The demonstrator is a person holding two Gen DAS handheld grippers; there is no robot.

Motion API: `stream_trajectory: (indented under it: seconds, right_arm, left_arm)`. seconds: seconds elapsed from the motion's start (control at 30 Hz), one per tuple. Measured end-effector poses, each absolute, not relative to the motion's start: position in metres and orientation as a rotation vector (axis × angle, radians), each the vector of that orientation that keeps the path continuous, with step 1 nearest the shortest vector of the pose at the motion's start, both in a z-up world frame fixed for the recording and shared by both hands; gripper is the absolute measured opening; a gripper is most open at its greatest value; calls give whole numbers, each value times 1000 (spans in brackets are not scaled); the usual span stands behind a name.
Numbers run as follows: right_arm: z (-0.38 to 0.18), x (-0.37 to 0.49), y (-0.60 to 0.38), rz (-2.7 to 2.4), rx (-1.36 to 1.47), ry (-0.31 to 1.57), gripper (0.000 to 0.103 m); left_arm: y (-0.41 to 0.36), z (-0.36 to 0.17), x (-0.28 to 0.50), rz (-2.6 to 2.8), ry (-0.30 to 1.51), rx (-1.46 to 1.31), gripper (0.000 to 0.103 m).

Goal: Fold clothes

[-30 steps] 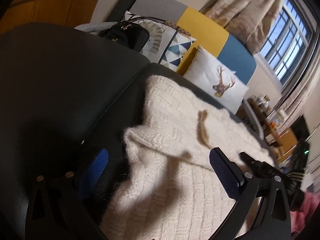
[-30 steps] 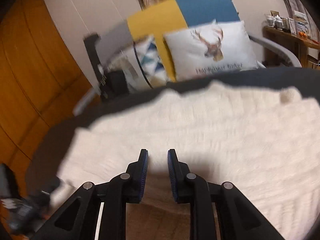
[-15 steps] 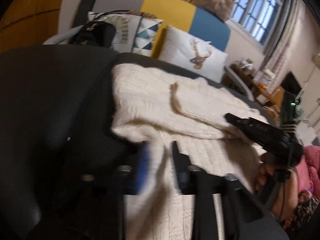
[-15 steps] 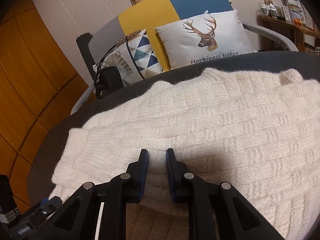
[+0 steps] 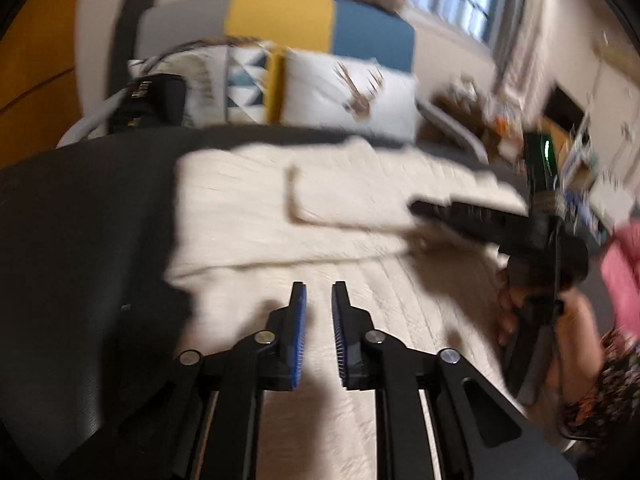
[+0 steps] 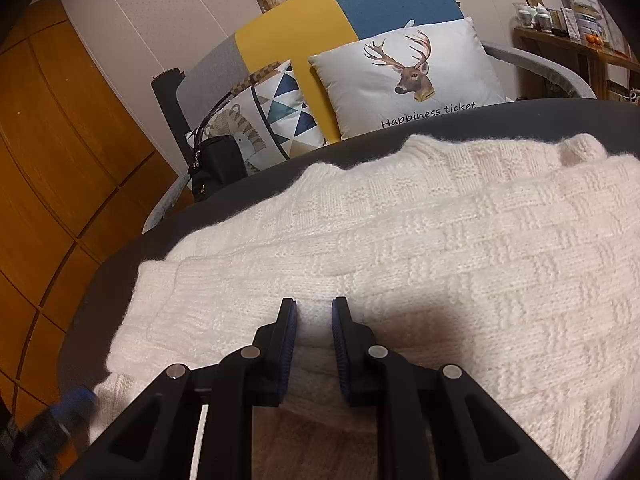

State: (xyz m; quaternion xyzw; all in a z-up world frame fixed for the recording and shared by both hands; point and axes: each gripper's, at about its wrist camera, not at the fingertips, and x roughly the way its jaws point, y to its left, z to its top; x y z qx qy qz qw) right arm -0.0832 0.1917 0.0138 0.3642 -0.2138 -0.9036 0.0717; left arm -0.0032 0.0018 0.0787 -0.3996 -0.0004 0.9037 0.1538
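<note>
Right now your cream knit sweater (image 6: 440, 248) lies spread over the dark padded surface (image 6: 360, 148), with a sleeve folded back across its body and a layered fold along the near edge. Your right gripper (image 6: 314, 312) points down at that fold, and its blue-padded jaws stand only narrowly apart with a ridge of the knit pinched between them, so you have hold of the sweater there.

Your left gripper (image 5: 319, 296) hangs over the near left part of the sweater (image 5: 320, 208), its view blurred. Its jaws are closing and are nearly together; through the narrow gap you can see cream knit, but you cannot tell whether any fabric is actually caught between the pads. From that view your right gripper (image 5: 424, 207) shows at the sweater's right edge, with your hand (image 5: 516, 304) on its handle.

Beyond the padded surface stands a sofa (image 6: 340, 12) in grey, yellow and blue panels, carrying a deer cushion (image 6: 408, 76) lettered "Happiness ticket", a triangle-patterned cushion (image 6: 284, 112) and a black bag (image 6: 218, 168). Wooden panelling (image 6: 60, 152) fills the left, and a cluttered shelf (image 6: 560, 36) sits far right.
</note>
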Motion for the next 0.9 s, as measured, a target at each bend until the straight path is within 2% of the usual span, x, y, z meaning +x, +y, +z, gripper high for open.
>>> stream_trajectory:
  seconds: [0.13,0.37,0.57,0.77,0.9]
  right_arm:
    - [14,-83,192,-2717,1096,-641,16]
    - [13,-82,191,-2723,1094,-635,16]
    - [15,-80,186,-2742,1097,-607,17]
    - [17,-78,182,-2752,1087,-591,18]
    - [24,-69,185,-2813,1021,-597,19]
  left_arm:
    - [5,63,-27,2608,-4,-1259,13]
    - [-26,71,-43,2789,-181,-1168,13]
    - [-35,62,-58,2842,-178,-1180,13]
    - [-67,55,-54,2921,-426,-1154,13]
    - [-67,59,-46,2960,-410,-1068,13]
